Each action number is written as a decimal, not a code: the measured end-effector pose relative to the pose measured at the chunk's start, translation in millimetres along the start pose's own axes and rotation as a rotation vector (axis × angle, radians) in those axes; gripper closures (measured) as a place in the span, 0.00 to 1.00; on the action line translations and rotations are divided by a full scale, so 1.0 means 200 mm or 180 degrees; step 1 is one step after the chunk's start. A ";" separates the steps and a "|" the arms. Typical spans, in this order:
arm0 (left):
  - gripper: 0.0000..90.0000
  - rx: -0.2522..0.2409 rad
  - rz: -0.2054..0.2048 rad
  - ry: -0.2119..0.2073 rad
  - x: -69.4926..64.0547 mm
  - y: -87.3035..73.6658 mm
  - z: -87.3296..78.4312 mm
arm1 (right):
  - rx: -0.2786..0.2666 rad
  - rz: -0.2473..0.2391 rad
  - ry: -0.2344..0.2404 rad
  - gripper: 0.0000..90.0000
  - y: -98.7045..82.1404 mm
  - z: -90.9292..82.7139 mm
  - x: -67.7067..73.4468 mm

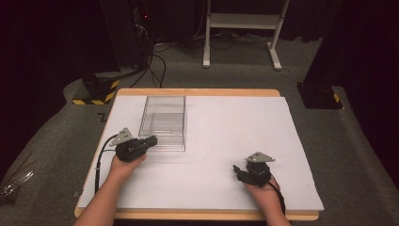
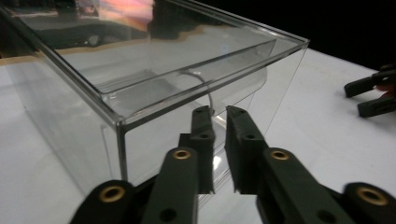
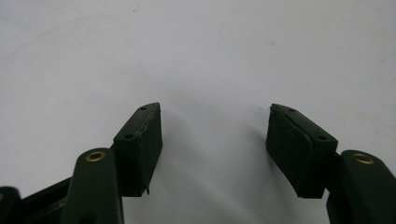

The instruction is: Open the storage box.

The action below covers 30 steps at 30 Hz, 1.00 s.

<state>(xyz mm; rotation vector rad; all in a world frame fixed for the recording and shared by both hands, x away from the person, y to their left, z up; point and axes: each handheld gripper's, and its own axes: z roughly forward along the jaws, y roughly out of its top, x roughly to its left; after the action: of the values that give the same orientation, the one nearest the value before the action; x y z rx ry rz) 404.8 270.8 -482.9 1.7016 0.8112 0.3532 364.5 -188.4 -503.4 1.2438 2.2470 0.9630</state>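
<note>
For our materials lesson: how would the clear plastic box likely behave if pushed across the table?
The clear box looks stiff and thin-walled, so probably light. Its flat base on the smooth white table suggests sliding rather than tipping. Glossy walls may slip between fingers.

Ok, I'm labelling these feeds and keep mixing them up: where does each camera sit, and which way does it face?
High view: above the person's side, looking forward and down on the table; both forearms, left tongs, right tongs.
Left gripper view: on the left tongs, facing the clear box; the right tongs show far right.
Right gripper view: on the right tongs, facing bare table.
High and left views share the box.
</note>
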 end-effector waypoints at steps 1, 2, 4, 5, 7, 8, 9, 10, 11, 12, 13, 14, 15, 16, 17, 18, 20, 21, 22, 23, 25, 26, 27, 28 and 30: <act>0.77 -0.0031 -0.0027 -0.0030 0.00 0.00 0.00 | 0.0000 -0.0001 0.0000 0.40 0.00 0.00 0.00; 0.70 -0.0067 -0.0066 -0.0095 0.00 0.00 0.01 | 0.0000 0.0000 0.0000 0.40 0.00 0.00 0.00; 0.67 -0.0103 -0.0049 -0.0152 -0.01 0.00 0.02 | -0.0002 -0.0010 0.0001 0.40 0.00 0.00 0.00; 0.67 -0.0106 -0.0044 -0.0143 -0.01 0.00 0.02 | 0.0000 0.0000 0.0000 0.40 0.00 0.00 0.00; 0.73 -0.0110 -0.0047 -0.0133 0.00 0.00 0.02 | -0.0003 -0.0008 0.0001 0.40 0.00 0.00 0.00; 0.76 -0.0116 -0.0036 -0.0099 0.01 0.00 0.02 | -0.0003 -0.0010 0.0000 0.40 0.00 0.00 0.00; 0.79 -0.0116 -0.0036 -0.0099 0.01 0.00 0.02 | -0.0003 -0.0010 0.0000 0.40 0.00 0.00 0.00; 0.84 -0.0114 -0.0011 -0.0063 0.01 0.00 0.02 | -0.0003 -0.0009 0.0000 0.40 0.00 0.00 0.00; 0.84 -0.0113 -0.0007 -0.0038 0.01 -0.01 0.02 | -0.0003 -0.0009 0.0000 0.40 0.00 0.00 0.00; 0.87 -0.0122 -0.0012 -0.0052 0.02 -0.01 0.01 | -0.0003 -0.0010 0.0000 0.40 0.00 0.00 0.00; 0.89 -0.0131 -0.0016 -0.0074 0.02 -0.01 0.01 | -0.0003 -0.0009 0.0000 0.40 0.00 0.00 0.00; 0.89 -0.0133 -0.0019 -0.0089 0.03 -0.01 0.01 | -0.0003 -0.0009 0.0000 0.40 0.00 0.00 0.00; 0.89 -0.0133 -0.0019 -0.0102 0.03 -0.01 0.01 | -0.0003 -0.0010 0.0000 0.40 0.00 0.00 0.00; 0.90 -0.0132 -0.0009 -0.0109 0.03 -0.01 0.01 | -0.0003 -0.0010 0.0000 0.40 0.00 0.00 0.00; 0.90 -0.0127 0.0004 -0.0123 0.03 -0.01 0.00 | -0.0004 -0.0009 0.0000 0.40 0.00 0.00 0.00; 0.90 -0.0127 0.0011 -0.0142 0.04 -0.01 0.00 | -0.0005 -0.0010 -0.0001 0.40 0.00 0.00 0.00; 0.91 -0.0125 0.0013 -0.0159 0.03 -0.01 0.00 | -0.0005 -0.0010 -0.0002 0.40 0.00 0.00 0.00; 0.91 -0.0115 0.0017 -0.0163 0.03 -0.01 -0.01 | -0.0005 -0.0011 -0.0001 0.40 0.00 0.00 0.00; 0.91 -0.0115 0.0017 -0.0163 0.03 -0.01 -0.01 | -0.0005 -0.0011 -0.0001 0.40 0.00 0.00 0.00; 0.91 -0.0111 0.0016 -0.0169 0.03 -0.01 -0.01 | -0.0005 -0.0011 -0.0001 0.40 0.00 0.00 0.00; 0.91 -0.0100 0.0030 -0.0178 0.03 -0.01 -0.01 | -0.0005 -0.0010 -0.0001 0.40 0.00 0.00 0.00; 0.91 -0.0089 0.0044 -0.0182 0.03 -0.01 -0.02 | -0.0005 -0.0010 -0.0001 0.40 0.00 0.00 0.00; 0.91 -0.0089 0.0044 -0.0182 0.03 -0.01 -0.02 | -0.0005 -0.0010 -0.0001 0.40 0.00 0.00 0.00; 0.91 -0.0085 0.0044 -0.0181 0.02 -0.01 -0.02 | -0.0005 -0.0010 -0.0002 0.40 0.00 0.00 0.00; 0.91 -0.0076 0.0043 -0.0177 0.02 -0.01 -0.02 | -0.0005 -0.0010 -0.0001 0.40 0.00 0.00 0.00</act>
<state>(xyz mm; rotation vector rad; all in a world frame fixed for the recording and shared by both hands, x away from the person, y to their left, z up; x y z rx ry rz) 403.7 277.1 -484.4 1.6880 0.7523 0.3221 364.6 -188.5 -503.5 1.2395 2.2469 0.9631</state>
